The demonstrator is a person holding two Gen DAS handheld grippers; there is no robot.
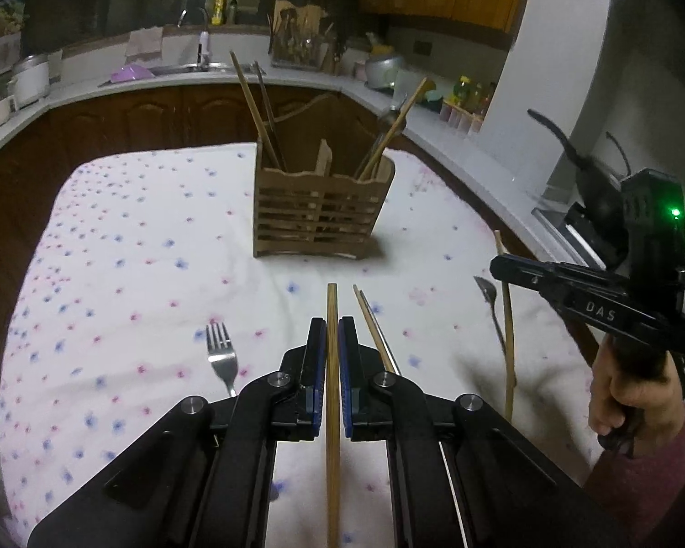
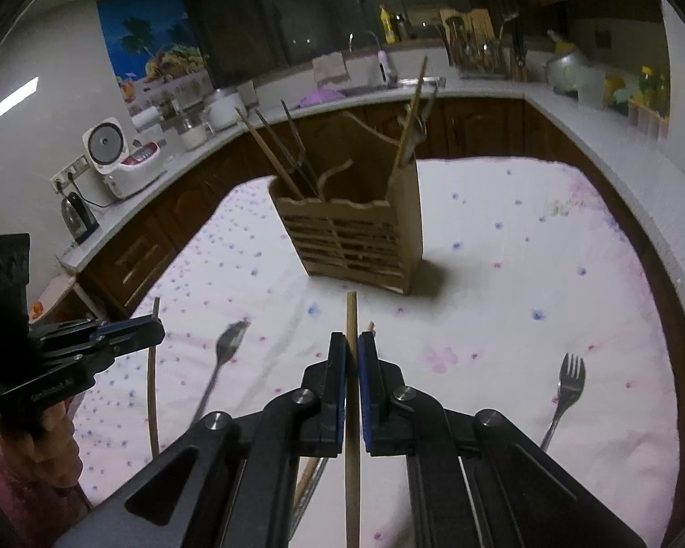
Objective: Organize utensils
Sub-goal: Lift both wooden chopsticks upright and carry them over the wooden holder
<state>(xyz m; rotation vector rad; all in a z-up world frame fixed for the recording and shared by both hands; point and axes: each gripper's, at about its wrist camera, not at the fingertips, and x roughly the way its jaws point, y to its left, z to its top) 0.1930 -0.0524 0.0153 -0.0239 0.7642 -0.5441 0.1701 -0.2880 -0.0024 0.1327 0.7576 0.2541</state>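
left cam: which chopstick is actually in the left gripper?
The vertical wooden chopstick, clamped in the left gripper; the slanted one just to its right lies on the cloth.

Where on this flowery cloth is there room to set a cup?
Bare tablecloth flanks the wooden utensil holder, beyond the left fork and right fork. Crowded between the left hand-held gripper and right hand-held gripper: spoon, loose chopsticks.

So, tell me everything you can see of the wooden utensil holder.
The wooden utensil holder stands upright on the floral tablecloth, beyond both grippers. It is light brown, with a slatted front, a wavy top edge and dividers forming compartments. Chopsticks lean out of its left compartment, and more chopsticks with a metal utensil out of its right.
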